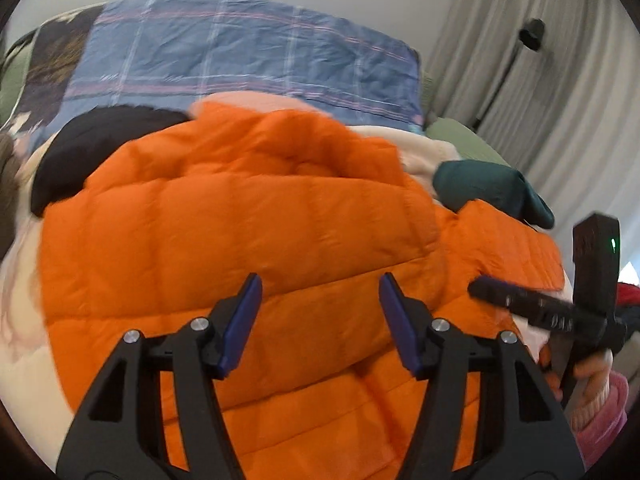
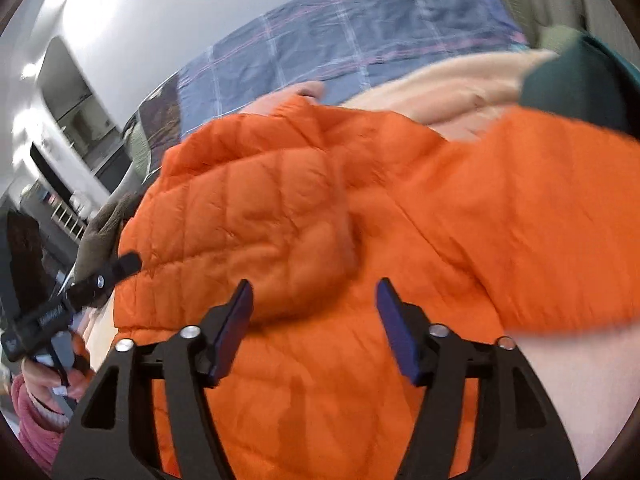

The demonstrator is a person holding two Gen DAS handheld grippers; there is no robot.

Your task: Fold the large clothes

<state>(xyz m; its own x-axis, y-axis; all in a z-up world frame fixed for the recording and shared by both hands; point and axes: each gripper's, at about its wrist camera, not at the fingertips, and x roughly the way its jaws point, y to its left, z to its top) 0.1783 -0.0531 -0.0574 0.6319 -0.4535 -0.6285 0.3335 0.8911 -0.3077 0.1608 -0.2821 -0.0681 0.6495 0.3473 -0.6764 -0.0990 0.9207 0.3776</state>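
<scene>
An orange quilted puffer jacket [image 1: 240, 216] lies spread on a cream blanket on the bed; it also fills the right wrist view [image 2: 360, 220], with a sleeve [image 2: 560, 200] reaching to the right. My left gripper [image 1: 320, 292] is open and empty, just above the jacket's middle. My right gripper [image 2: 314, 300] is open and empty over the jacket's body. The right gripper's tool shows at the right edge of the left wrist view [image 1: 560, 308]. The left gripper's tool shows at the left of the right wrist view [image 2: 76, 292].
A blue plaid pillow [image 1: 240, 48] lies at the head of the bed. A black garment [image 1: 92, 148] and a dark teal garment [image 1: 492, 188] lie beside the jacket. The cream blanket [image 1: 24, 360] spreads under it. Curtains [image 1: 540, 40] and a floor lamp [image 1: 528, 36] stand at right.
</scene>
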